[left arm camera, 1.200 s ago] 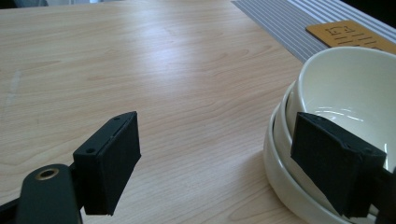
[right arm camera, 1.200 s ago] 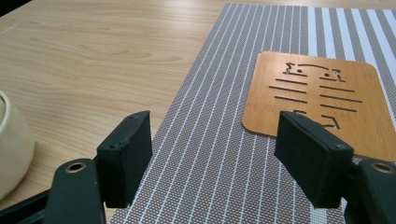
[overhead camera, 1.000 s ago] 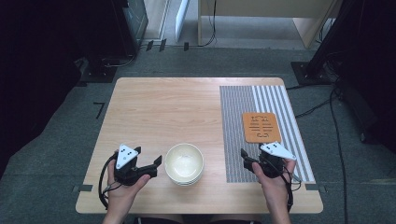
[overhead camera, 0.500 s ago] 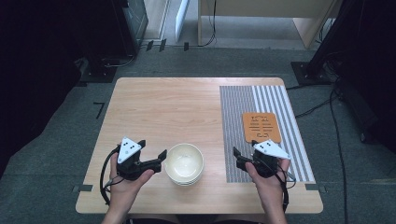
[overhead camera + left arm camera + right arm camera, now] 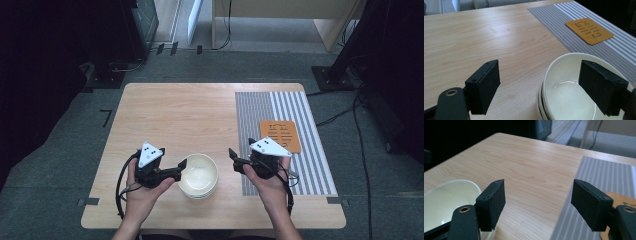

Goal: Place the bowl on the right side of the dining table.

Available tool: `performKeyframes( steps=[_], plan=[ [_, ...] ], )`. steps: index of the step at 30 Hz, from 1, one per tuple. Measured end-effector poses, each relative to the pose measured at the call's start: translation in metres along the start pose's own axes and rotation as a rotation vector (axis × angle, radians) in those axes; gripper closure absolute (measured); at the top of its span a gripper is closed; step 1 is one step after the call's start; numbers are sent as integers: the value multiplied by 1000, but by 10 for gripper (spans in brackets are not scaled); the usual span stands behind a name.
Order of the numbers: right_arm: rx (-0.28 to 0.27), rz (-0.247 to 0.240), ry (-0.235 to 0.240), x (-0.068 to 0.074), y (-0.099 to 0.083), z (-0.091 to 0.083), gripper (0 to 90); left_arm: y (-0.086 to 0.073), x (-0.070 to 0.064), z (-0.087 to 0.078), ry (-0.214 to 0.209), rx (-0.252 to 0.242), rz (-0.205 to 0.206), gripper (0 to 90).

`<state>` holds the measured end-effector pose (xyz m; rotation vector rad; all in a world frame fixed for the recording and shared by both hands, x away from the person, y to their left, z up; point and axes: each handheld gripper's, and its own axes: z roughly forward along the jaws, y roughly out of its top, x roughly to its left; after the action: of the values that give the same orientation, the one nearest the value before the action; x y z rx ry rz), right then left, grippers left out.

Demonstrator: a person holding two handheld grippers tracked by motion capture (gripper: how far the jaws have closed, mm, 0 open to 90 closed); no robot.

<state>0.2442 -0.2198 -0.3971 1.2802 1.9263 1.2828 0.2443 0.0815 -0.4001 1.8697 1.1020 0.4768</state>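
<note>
Cream bowls (image 5: 198,175), a short stack, sit on the wooden tabletop (image 5: 190,115) near its front edge. My left gripper (image 5: 179,168) has closed in, jaws wide open astride the rim. My right gripper (image 5: 236,156) has swung toward them, open, empty.

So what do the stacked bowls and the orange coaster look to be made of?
The bowls look like glazed ceramic: cream-white, with a glossy highlight inside, though hard plastic is possible. The coaster looks like wood or bamboo: a matte orange-brown slab with rounded corners and cut line patterns.
</note>
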Motion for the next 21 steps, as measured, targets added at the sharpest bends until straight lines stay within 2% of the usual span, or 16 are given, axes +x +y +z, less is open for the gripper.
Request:
performKeyframes(
  steps=[2, 6, 8, 10, 12, 14, 16, 19, 21],
  plan=[
    [-4, -2, 7, 2, 1, 1, 273, 0, -3, 1, 4, 7, 14, 170],
    [-15, 12, 58, 14, -1, 4, 272, 0, -5, 5, 11, 13, 19, 171],
    [8, -8, 72, 20, -2, 6, 262, 0, -5, 6, 8, 19, 22, 171],
    [15, -30, 73, 26, -2, 5, 253, -1, -6, 7, -3, 28, 26, 171],
    [19, -32, 73, 28, -2, 4, 250, -3, -6, 8, -20, 40, 26, 171],
    [18, -30, 72, 31, -3, 3, 250, -5, -7, 8, -15, 35, 13, 172],
    [24, -23, 73, 33, -3, 3, 250, -6, -7, 8, -22, 36, 16, 246],
    [46, -14, 84, 38, -5, 4, 253, -7, -11, 10, -23, 51, 33, 259],
    [53, -15, 79, 41, -6, 5, 288, -8, -14, 12, -24, 71, 55, 339]
  ],
)
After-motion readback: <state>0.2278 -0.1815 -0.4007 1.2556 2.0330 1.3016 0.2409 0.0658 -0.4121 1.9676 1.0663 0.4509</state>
